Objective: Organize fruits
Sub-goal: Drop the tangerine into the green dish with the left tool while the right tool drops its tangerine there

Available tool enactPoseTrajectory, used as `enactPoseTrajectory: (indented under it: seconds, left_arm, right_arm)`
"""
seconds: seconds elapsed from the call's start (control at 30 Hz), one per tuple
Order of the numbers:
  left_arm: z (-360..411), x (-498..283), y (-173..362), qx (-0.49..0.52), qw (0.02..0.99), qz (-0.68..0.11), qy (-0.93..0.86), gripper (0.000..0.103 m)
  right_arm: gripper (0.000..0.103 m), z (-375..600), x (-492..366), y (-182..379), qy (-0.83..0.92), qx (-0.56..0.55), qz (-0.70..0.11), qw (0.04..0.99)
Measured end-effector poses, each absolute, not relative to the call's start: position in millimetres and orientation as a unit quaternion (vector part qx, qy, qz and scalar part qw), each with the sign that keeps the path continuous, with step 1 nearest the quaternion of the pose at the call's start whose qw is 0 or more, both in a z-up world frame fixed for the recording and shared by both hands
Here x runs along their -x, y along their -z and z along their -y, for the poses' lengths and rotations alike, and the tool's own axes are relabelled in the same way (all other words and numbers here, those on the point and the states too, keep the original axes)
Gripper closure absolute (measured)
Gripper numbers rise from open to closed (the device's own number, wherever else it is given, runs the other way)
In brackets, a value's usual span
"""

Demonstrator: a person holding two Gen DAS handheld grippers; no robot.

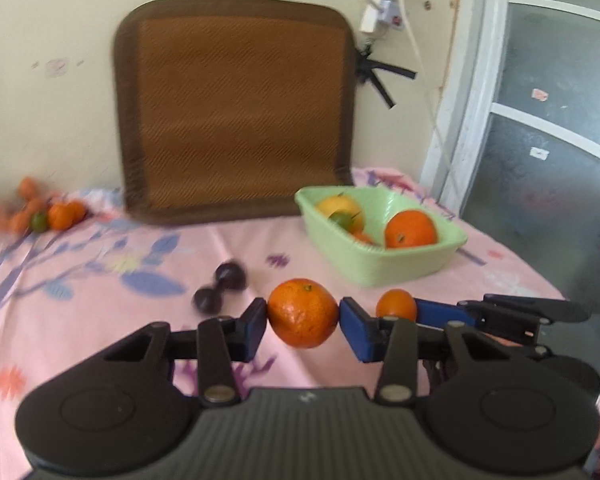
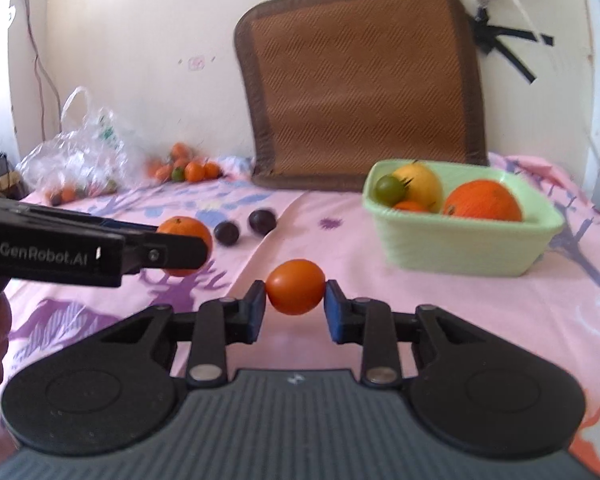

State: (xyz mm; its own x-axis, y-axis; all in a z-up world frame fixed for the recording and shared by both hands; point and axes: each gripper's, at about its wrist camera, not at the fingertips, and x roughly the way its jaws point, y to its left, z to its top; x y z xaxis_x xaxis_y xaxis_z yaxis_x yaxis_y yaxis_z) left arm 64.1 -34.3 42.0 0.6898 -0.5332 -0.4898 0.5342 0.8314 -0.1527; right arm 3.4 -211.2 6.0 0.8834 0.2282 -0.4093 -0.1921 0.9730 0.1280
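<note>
Between the left gripper [image 1: 303,318] jaws we pinch a firm mandarin [image 1: 302,313] at its equator; the right gripper [image 2: 295,295] jaws likewise clamp a smooth, softer, probably slippery tomato [image 2: 295,286], the basket [image 2: 460,248] ahead-right.

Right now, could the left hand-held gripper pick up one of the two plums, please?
Probably not yet: the left hand-held gripper is shut on an orange. The plums lie bare on the cloth just ahead, with nothing between.

A brown woven mat [image 2: 360,84] leans against the cream wall [image 2: 140,40] behind the pink floral tablecloth [image 2: 480,312]
</note>
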Motion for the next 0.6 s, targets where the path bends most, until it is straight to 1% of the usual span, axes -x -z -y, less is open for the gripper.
enactPoseTrajectory:
  seconds: [0.13, 0.23, 0.4, 0.6]
  left_arm:
    - [68, -91, -58, -0.008, 0.914, -0.258, 0.313, 0.062]
    - [90, -114, -61, -0.003, 0.906, -0.267, 0.327, 0.062]
    - [116, -147, -57, 0.001, 0.894, -0.29, 0.341, 0.062]
    - [140, -168, -46, -0.012, 0.884, -0.306, 0.352, 0.062]
  right_arm:
    - [0.069, 233, -16, -17, -0.074, -0.042, -0.186, 0.979]
    - [0.069, 247, -28, -20, -0.05, -0.035, -0.17, 0.983]
    - [0.069, 260, -44, -15, -0.027, -0.023, -0.163, 0.986]
    - [0.068, 254, -53, -5, -0.021, 0.002, -0.163, 0.986]
